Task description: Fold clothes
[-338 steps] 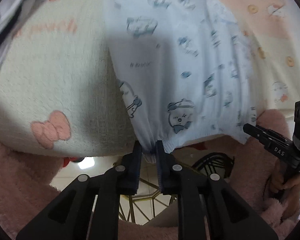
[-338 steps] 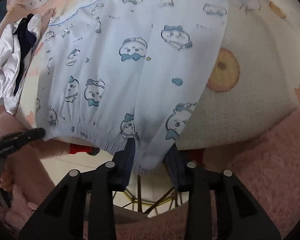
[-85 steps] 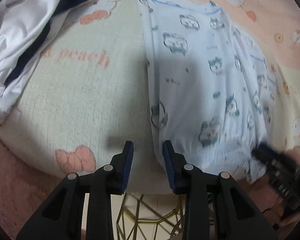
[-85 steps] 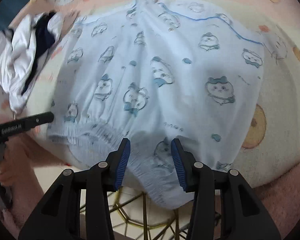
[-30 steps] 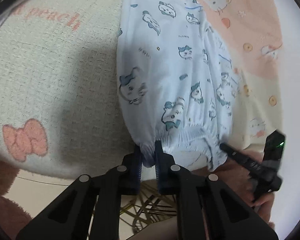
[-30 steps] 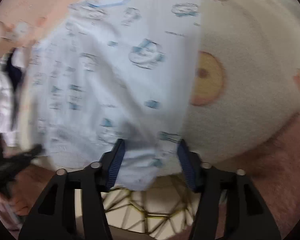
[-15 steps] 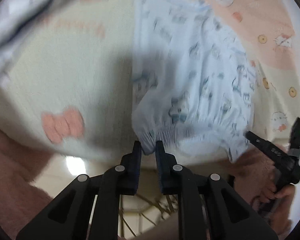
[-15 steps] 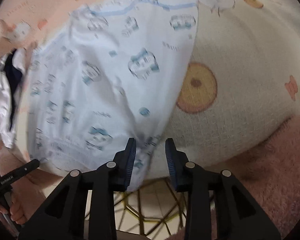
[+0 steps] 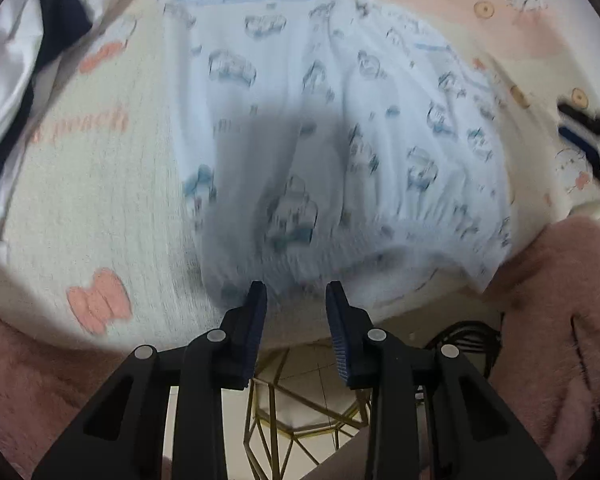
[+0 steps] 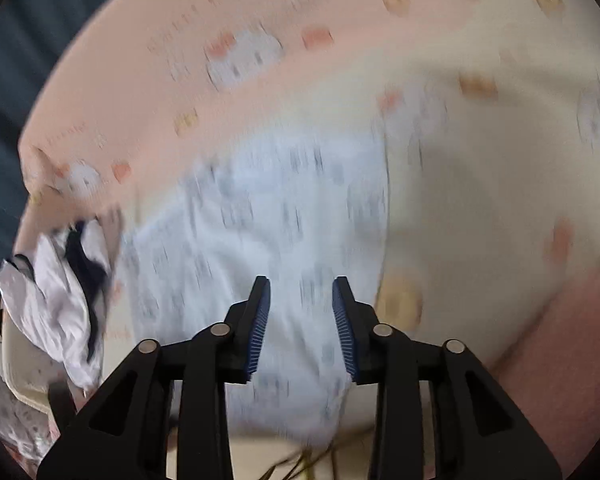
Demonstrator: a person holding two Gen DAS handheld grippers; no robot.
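Pale blue pyjama shorts (image 9: 324, 128) with cartoon prints lie flat on the cream and pink blanket (image 9: 96, 184), elastic waistband at the near edge. My left gripper (image 9: 296, 300) stands open just short of the waistband, with nothing between its fingers. In the right wrist view the shorts (image 10: 260, 240) look blurred, and my right gripper (image 10: 301, 294) hovers open above them, holding nothing. The right gripper's tip (image 9: 580, 128) shows at the right edge of the left wrist view.
A crumpled white and navy garment (image 9: 24, 52) lies at the blanket's left side, also seen as a white heap (image 10: 64, 300). A gold wire table frame (image 9: 300, 408) shows below the edge. Pink fuzzy sleeves (image 9: 552, 320) flank the near side.
My left gripper has let go of the waistband and opened. The right gripper has opened wider and lifted up and back, so the shorts lie released on the blanket.
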